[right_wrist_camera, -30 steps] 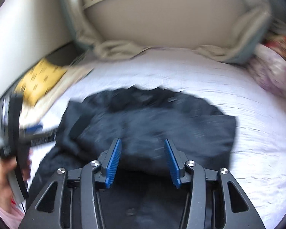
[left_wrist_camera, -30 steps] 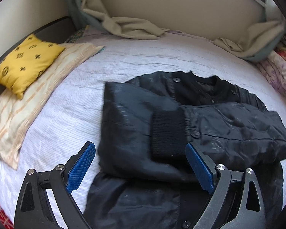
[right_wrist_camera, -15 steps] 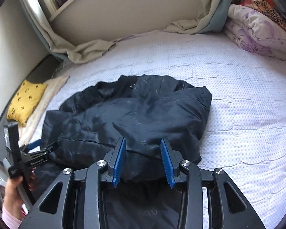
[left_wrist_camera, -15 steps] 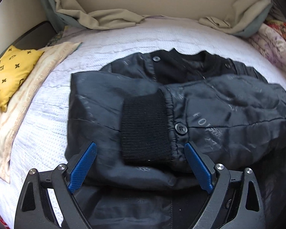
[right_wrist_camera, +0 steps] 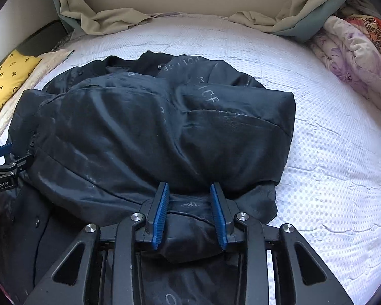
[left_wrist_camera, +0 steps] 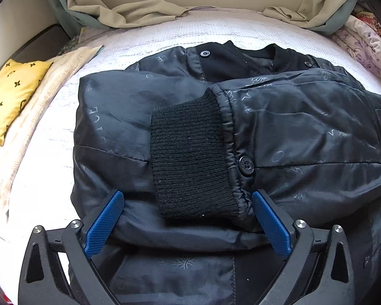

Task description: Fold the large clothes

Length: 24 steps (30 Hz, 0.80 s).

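A black padded jacket [left_wrist_camera: 304, 132] [right_wrist_camera: 139, 127] lies folded on the white bed [right_wrist_camera: 317, 152], both sleeves laid across its front. In the left wrist view a ribbed black cuff [left_wrist_camera: 188, 157] sits on top. My left gripper [left_wrist_camera: 187, 194] is low over the jacket's near fold, its jaws opening wide to either side of the cuff and gripping nothing. My right gripper [right_wrist_camera: 189, 186] is down at the jacket's near right edge. Its jaws are closing, and a bunched fold of jacket fills the gap between the pads. The left gripper [right_wrist_camera: 2, 162] also shows at the jacket's left side.
A yellow patterned pillow [left_wrist_camera: 10, 91] [right_wrist_camera: 7, 76] lies on a beige cloth [left_wrist_camera: 38, 117] at the left edge of the bed. Beige curtains [left_wrist_camera: 129, 12] bunch along the far wall. A floral quilt [right_wrist_camera: 355, 58] is piled at the far right.
Both grippers have come down close onto the jacket. The right jaws have narrowed around a fold of its near edge. The left jaws now straddle the cuff.
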Each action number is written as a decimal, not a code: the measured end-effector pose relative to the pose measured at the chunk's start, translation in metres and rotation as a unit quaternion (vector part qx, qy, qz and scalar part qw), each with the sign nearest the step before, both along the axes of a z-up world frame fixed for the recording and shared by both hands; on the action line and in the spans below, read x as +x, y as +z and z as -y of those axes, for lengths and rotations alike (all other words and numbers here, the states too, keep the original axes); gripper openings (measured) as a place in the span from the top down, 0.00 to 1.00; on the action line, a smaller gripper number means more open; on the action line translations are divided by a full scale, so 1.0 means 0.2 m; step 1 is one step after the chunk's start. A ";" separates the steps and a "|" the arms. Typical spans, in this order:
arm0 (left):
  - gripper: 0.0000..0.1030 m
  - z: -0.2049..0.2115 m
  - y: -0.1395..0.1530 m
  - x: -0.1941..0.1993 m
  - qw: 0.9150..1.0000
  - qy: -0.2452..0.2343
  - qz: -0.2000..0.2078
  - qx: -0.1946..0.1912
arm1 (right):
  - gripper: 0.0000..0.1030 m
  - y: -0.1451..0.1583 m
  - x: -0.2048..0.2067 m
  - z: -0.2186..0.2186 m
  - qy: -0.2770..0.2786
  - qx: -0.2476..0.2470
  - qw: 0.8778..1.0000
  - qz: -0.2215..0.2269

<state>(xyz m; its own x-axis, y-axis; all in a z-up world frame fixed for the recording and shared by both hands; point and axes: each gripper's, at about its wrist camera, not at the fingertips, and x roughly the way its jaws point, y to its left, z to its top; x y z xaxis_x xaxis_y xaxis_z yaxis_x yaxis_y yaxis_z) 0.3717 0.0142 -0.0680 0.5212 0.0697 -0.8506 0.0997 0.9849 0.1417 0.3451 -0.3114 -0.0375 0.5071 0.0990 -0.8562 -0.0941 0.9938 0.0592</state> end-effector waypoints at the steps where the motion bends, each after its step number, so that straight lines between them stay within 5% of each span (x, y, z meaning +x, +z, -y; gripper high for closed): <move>1: 0.00 -0.01 -0.01 0.00 1.000 0.001 -0.002 -0.004 | 0.72 -0.01 0.00 0.00 0.000 0.003 1.000 -0.002; 9: 0.00 0.00 -0.06 0.00 1.000 0.004 0.005 -0.005 | 0.73 -0.11 -0.02 0.00 0.001 -0.001 1.000 0.014; 15: 0.00 0.01 -0.04 -0.01 1.000 0.003 0.014 0.002 | 0.73 -0.12 -0.02 0.06 -0.010 0.042 0.999 0.016; 19: 0.00 0.03 0.00 -0.03 1.000 0.005 0.021 0.021 | 0.71 -0.03 -0.02 0.09 -0.023 0.065 0.998 0.011; 24: 0.00 0.06 0.07 -0.07 0.998 -0.003 0.040 0.053 | 0.59 0.20 -0.08 0.05 -0.024 0.035 0.995 0.088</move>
<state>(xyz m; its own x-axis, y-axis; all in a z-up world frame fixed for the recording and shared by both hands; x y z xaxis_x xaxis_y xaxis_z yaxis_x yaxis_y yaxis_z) 0.3583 0.0016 -0.0542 0.5872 0.1534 -0.7948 0.0895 0.9636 0.2521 0.3296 -0.3215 0.0022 0.6535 0.1269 -0.7462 -0.0611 0.9915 0.1152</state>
